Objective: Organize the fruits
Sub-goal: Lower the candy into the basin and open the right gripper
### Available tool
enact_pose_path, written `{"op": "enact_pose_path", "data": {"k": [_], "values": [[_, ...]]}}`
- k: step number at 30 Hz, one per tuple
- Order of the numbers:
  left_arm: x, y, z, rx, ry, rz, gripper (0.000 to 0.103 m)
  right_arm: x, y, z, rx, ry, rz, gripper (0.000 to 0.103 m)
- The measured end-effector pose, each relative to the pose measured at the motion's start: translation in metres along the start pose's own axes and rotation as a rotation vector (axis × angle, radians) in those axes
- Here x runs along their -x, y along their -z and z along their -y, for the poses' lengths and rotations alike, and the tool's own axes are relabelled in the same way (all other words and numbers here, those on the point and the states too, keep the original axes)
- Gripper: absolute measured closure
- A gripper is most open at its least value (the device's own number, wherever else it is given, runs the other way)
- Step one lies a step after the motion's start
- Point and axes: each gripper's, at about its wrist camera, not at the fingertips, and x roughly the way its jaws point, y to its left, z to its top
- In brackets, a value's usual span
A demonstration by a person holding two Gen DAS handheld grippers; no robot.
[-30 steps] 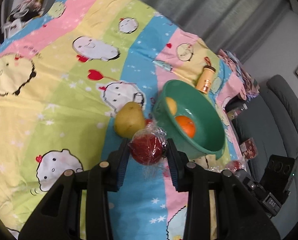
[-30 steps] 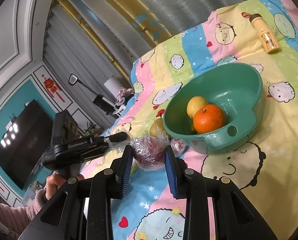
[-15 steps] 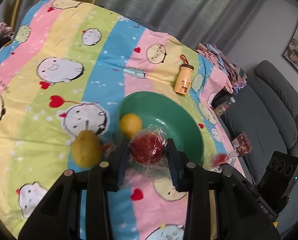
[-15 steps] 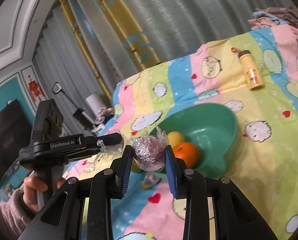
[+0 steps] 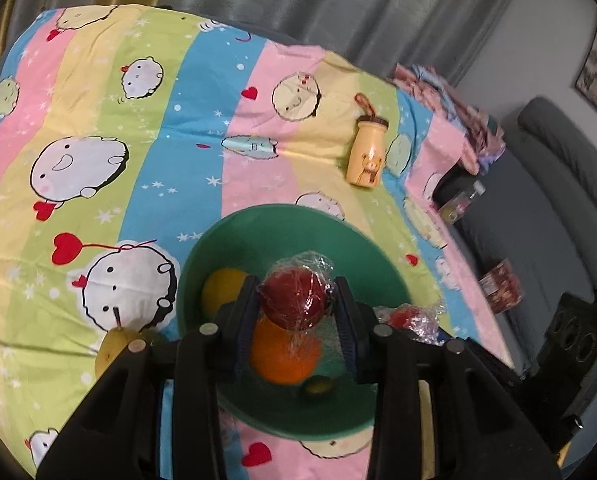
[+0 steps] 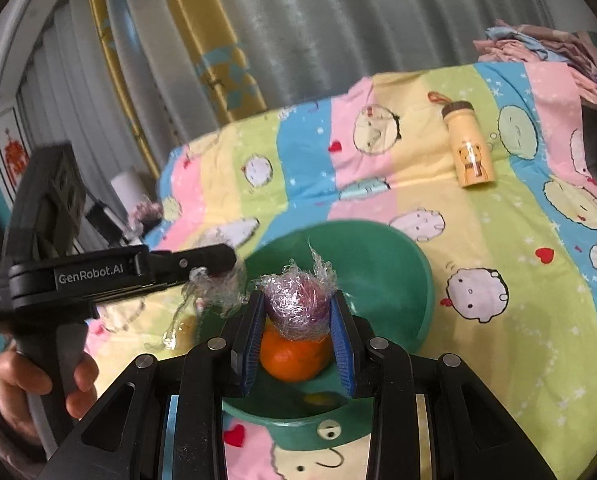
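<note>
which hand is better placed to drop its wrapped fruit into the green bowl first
Either, marginally the right. The right hand-held gripper holds its wrapped fruit above the green bowl, over the orange. The left hand-held gripper holds its wrapped red fruit above it too.

Soft room light, a bit blurry

I see both pictures bend round at the dark corners, and the orange (image 5: 284, 350) at bottom middle looks smeared.

left gripper (image 5: 296, 304), right gripper (image 6: 297, 306), jaws clamped, angled down
</note>
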Motion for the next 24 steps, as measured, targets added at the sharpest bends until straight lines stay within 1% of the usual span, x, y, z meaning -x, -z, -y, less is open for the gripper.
{"op": "enact_pose_path", "data": {"k": [6,8,9,19,24], "values": [[-0.032,0.002,-0.003,-0.028,-0.045,-0.068,0.067,-0.016,0.006,-0.003,0.06,0.069,-0.062,0.069],[-0.038,0.003,-0.002,-0.044,-0.058,-0.081,0.067,-0.018,0.007,-0.004,0.076,0.09,-0.068,0.069],[-0.04,0.003,-0.001,-0.051,-0.062,-0.084,0.07,-0.018,0.007,-0.004,0.079,0.09,-0.07,0.069],[-0.045,0.003,0.007,-0.089,-0.073,-0.086,0.07,-0.023,0.009,-0.007,0.082,0.098,-0.088,0.069],[-0.042,0.003,0.011,-0.108,-0.086,-0.077,0.068,-0.023,0.01,-0.007,0.082,0.122,-0.085,0.069]]}}
